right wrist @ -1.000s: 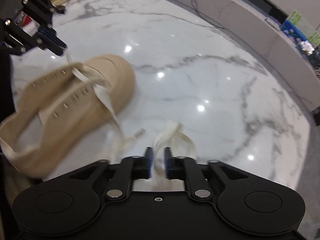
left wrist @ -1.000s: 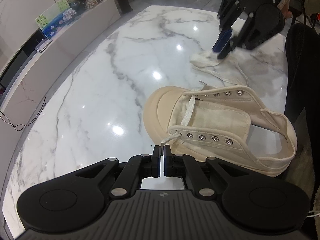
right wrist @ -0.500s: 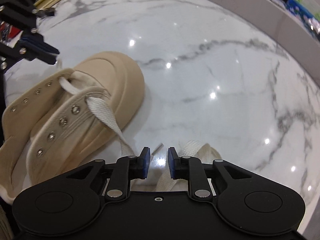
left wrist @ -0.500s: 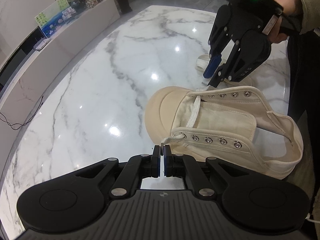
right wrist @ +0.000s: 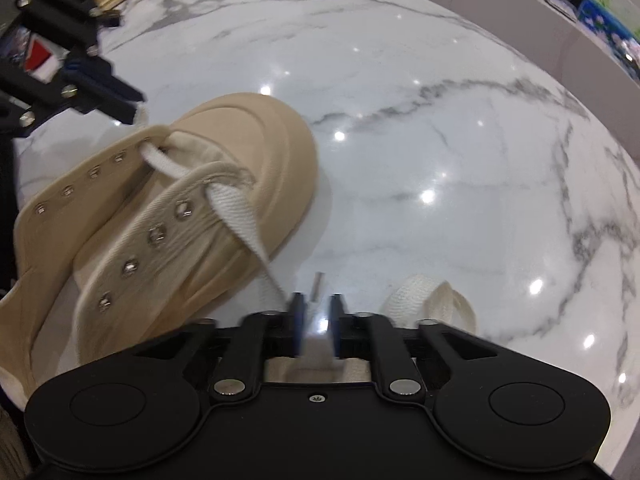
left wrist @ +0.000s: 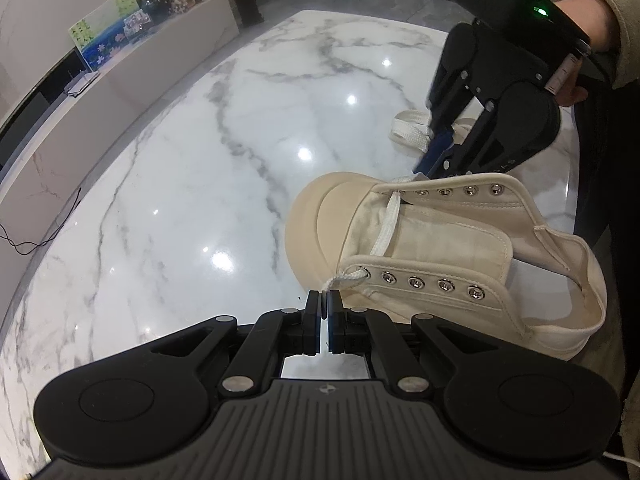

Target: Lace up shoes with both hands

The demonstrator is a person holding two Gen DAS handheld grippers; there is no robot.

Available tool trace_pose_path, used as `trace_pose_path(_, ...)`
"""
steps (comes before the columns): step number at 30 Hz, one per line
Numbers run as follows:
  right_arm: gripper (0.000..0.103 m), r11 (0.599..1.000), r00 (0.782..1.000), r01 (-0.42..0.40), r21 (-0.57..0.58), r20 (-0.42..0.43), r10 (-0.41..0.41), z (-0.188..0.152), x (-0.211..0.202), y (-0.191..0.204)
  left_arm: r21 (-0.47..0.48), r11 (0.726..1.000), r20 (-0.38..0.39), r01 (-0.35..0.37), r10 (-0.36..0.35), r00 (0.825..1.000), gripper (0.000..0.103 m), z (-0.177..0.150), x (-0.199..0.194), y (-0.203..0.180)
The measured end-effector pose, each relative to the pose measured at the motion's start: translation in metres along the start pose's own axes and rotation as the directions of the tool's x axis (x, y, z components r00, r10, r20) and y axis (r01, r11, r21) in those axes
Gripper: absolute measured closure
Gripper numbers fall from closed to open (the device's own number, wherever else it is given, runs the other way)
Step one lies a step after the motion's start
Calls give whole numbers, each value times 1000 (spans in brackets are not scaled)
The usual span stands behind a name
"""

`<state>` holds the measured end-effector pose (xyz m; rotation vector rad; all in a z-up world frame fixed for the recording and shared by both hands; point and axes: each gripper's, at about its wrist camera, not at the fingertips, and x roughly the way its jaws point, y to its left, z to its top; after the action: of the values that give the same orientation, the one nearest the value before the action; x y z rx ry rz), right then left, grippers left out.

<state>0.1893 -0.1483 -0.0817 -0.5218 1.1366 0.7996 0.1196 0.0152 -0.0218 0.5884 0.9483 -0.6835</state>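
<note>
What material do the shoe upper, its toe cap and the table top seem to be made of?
Shoe upper: probably canvas; matte, woven, visibly stitched. Toe cap: likely rubber; smooth, moulded ridges. Table top: polished marble or a marble-look slab; grey veins, sharp lamp reflections.

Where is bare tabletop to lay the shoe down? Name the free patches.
Bare marble table stretches wide beyond the shoe toe. Crowded: loose lace beside the right hand-held gripper; left hand-held gripper pinches the other end.
</note>
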Motion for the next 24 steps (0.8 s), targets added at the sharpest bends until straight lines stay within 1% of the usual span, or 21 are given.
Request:
trace_pose_path(4,102,1000,1000,28,-15,9,-28,1,-2,3,-4,1000,19,-28,28,999,101,2,-8,-3)
trace_pose_path(9,102,997,992,81,-2,95,-81,6,-31,0,-1,998,39,-68,68,997,101,5,-20,-8)
trace_pose_path(12,102,992,977,127,10,172,-127,11,-59,-2,0,996,51,-92,92,994,101,7,-26,-11)
trace_pose_path(17,102,987,952,161,22,259,-161,17,-101,-1,2,990,78,-142,141,987,101,13,-42,-16)
trace_pose_path(21,102,978,925,207,11,324,-199,19,-135,12,12,979,118,-203,200,973,101,22,-69,-22)
trace_pose_path(24,102,970,900,242,4,372,-226,20,-161,21,11,968,157,-249,244,957,101,29,-91,-28)
